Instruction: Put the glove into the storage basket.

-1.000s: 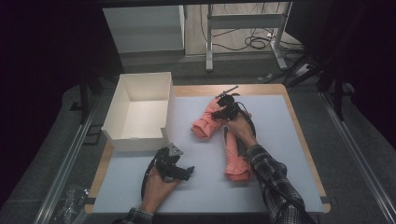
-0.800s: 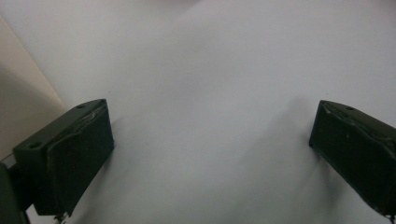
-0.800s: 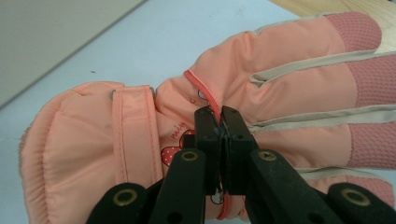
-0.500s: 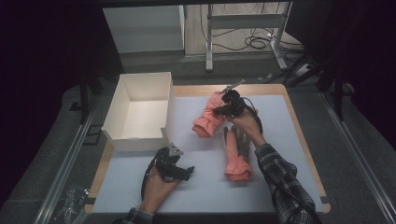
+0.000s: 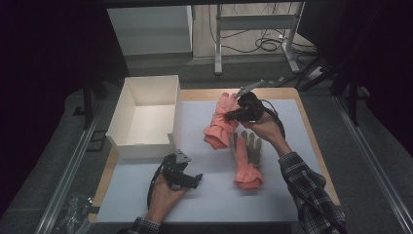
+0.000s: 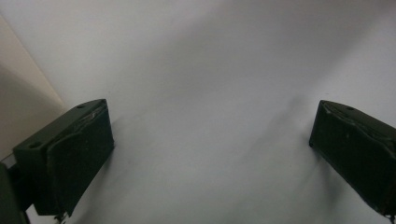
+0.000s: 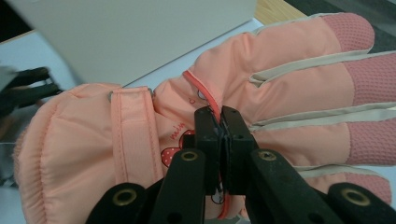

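The far glove [image 5: 221, 121] is found lifted at its finger end, near the middle of the tabletop [image 5: 204, 204], just right of the white box [image 5: 143, 117]. The right tool [image 5: 233, 115] is clamped on a thin fold and red cord at the back of the glove [image 7: 261, 88]. The padded fabric is judged soft, light and limp; a pinch of shell should hold, though sagging is expected. The second glove [image 5: 246, 161] lies flat nearer. The left tool [image 5: 192, 179] rests with jaws apart on bare tabletop.
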`<act>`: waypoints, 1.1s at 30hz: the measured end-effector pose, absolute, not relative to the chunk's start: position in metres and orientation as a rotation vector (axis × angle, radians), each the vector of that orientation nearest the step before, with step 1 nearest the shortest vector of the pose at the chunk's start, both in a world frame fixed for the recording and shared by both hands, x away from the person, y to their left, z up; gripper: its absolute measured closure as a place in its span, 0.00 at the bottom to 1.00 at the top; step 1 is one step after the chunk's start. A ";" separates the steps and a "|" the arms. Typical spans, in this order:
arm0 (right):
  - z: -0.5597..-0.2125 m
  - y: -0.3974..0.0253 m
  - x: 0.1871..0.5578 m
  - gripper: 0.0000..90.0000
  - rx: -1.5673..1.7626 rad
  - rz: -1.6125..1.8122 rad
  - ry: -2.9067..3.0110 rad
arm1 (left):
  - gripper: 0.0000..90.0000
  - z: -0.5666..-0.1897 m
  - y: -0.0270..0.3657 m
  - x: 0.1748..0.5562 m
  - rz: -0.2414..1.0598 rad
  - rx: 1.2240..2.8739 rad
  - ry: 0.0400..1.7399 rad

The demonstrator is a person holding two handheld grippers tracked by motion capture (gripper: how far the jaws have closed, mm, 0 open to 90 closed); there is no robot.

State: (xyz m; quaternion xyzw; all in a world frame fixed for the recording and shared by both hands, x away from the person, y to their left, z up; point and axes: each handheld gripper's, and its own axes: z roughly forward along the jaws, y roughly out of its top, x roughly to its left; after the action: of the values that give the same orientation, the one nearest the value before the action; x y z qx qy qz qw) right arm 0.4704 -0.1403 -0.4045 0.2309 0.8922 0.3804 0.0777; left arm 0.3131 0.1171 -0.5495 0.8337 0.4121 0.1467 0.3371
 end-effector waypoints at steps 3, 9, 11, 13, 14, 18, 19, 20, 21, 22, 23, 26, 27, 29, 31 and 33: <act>-0.401 -0.144 0.464 0.96 0.667 1.137 2.677 | 0.00 -0.549 0.117 0.313 0.382 2.173 1.074; -0.394 -0.161 0.445 0.96 0.592 1.143 2.713 | 0.00 -0.549 0.117 0.313 0.383 2.172 1.076; -0.393 -0.168 0.440 0.96 0.572 1.153 2.732 | 0.00 -0.549 0.117 0.313 0.384 2.174 1.074; -0.392 -0.175 0.435 0.96 0.553 1.155 2.744 | 0.00 -0.549 0.117 0.313 0.383 2.175 1.074; -0.392 -0.179 0.432 0.96 0.539 1.149 2.753 | 0.00 -0.549 0.117 0.313 0.381 2.177 1.074; -0.393 -0.192 0.422 0.96 0.482 1.134 2.786 | 0.00 -0.549 0.117 0.313 0.383 2.174 1.073; -0.393 -0.194 0.420 0.96 0.468 1.130 2.792 | 0.00 -0.549 0.117 0.313 0.383 2.174 1.072; -0.393 -0.199 0.416 0.96 0.439 1.128 2.808 | 0.00 -0.549 0.117 0.313 0.383 2.174 1.073; -0.393 -0.203 0.414 0.96 0.424 1.127 2.819 | 0.00 -0.549 0.117 0.313 0.383 2.174 1.072; -0.394 -0.208 0.410 0.96 0.403 1.125 2.836 | 0.00 -0.549 0.117 0.313 0.383 2.174 1.073; -0.394 -0.212 0.409 0.96 0.393 1.128 2.845 | 0.00 -0.550 0.117 0.313 0.383 2.170 1.075; -0.398 -0.219 0.405 0.96 0.364 1.131 2.872 | 0.00 -0.550 0.117 0.313 0.383 2.170 1.075; -0.400 -0.221 0.405 0.96 0.355 1.130 2.881 | 0.00 -0.549 0.117 0.313 0.383 2.171 1.075; -0.405 -0.222 0.404 0.96 0.336 1.124 2.895 | 0.00 -0.550 0.117 0.313 0.383 2.170 1.075; -0.408 -0.222 0.404 0.96 0.324 1.122 2.905 | 0.00 -0.550 0.117 0.313 0.383 2.169 1.075; -0.419 -0.221 0.405 0.95 0.296 1.103 2.935 | 0.00 -0.549 0.117 0.313 0.382 2.173 1.073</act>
State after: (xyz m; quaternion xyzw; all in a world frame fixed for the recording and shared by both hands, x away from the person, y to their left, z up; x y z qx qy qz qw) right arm 0.4048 -0.2205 -0.4188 0.0940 0.9319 0.3502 -0.0038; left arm 0.3131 0.1171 -0.5494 0.8337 0.4118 0.1467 0.3374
